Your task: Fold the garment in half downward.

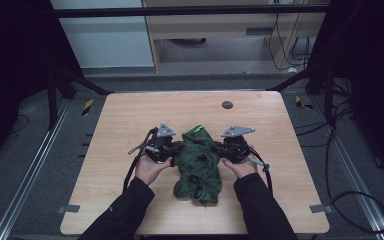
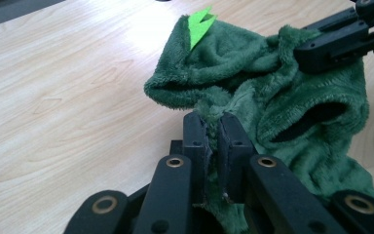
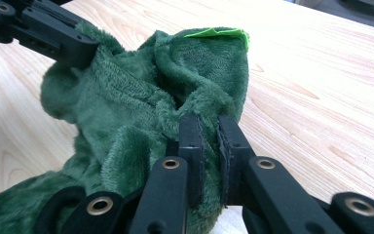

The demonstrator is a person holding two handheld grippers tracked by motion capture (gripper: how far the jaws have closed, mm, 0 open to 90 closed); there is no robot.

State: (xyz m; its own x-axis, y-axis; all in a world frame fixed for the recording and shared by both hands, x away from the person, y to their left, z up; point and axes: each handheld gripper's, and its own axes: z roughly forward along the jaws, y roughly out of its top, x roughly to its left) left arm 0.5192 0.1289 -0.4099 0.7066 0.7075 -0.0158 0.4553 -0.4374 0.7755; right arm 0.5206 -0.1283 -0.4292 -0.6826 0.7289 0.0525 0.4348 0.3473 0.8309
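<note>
Green plush garment (image 1: 198, 162) hangs between both tools, left tool (image 1: 169, 150) clamped at nine o'clock, right tool (image 1: 226, 150) at three, its length trailing toward six over the desk (image 1: 130, 120).

Far surface (image 1: 190, 102): lay bare, except a small dark hole (image 1: 227, 104).
Sides: open wood lay beyond both hands.
Middle: green garment (image 1: 198, 162) blocked passage between the grippers.
</note>
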